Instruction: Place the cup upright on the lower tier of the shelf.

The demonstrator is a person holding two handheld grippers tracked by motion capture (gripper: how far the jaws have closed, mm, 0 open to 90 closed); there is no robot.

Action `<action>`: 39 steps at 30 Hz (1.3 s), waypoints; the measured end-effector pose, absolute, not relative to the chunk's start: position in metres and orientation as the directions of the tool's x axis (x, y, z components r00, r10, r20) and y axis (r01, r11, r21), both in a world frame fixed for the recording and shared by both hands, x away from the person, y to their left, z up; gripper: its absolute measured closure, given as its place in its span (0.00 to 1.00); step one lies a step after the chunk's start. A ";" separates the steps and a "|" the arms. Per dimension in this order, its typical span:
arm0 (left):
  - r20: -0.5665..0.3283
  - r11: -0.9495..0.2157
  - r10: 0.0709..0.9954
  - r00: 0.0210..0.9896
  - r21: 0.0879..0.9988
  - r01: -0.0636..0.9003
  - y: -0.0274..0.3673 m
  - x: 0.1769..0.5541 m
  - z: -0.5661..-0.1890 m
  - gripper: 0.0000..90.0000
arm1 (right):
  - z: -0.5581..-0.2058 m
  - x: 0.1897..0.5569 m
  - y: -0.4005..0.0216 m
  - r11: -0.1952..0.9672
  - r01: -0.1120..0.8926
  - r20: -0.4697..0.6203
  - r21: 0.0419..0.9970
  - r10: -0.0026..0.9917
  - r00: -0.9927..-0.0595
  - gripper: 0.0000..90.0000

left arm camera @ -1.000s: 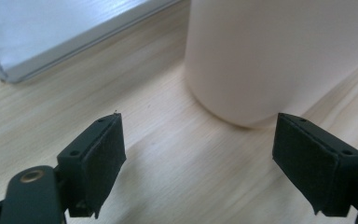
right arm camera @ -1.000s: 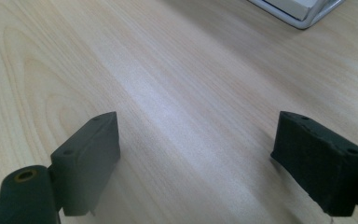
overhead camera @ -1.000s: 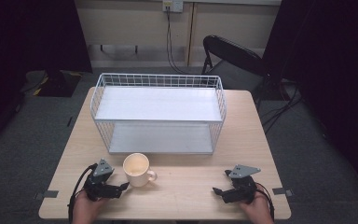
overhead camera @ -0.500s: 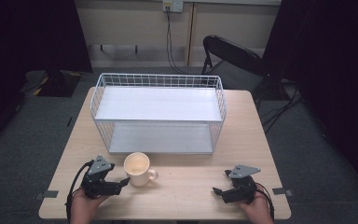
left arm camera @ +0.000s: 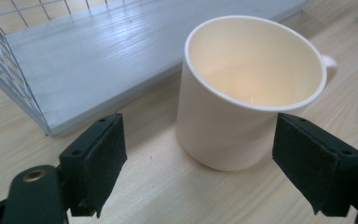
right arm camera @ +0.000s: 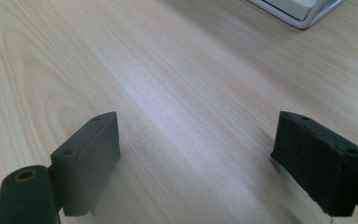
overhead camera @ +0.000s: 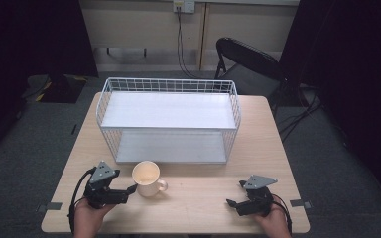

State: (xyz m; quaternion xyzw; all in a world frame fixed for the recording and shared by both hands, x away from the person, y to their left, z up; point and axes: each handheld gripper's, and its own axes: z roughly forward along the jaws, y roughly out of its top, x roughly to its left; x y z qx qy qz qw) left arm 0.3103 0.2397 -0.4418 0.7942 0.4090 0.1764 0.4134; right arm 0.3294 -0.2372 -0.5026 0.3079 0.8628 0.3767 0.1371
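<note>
Left hand-held gripper (left arm camera: 200, 168) hides mug (left arm camera: 242, 93) base.

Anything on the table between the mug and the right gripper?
No. In the high view, bare table separates the mug from the right gripper.

The pale wooden bench (overhead camera: 193, 208) carries a white wire rack (overhead camera: 168, 119) (two-tiered) and a cream mug (overhead camera: 147, 178), seemingly empty, just before it.

A cream mug (overhead camera: 147, 178) stands on the pale wood-grain surface (overhead camera: 198, 203). At twelve o'clock, a white wire rack (overhead camera: 168, 119) with white shelves. Both claws, left (overhead camera: 129, 191) and right (overhead camera: 233, 203), are black.
</note>
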 end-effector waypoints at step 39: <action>-0.034 -0.288 0.818 0.574 0.840 0.460 0.212 0.342 -0.434 0.60 | -0.503 0.329 -0.237 0.525 0.430 -0.005 0.734 0.637 -0.771 0.16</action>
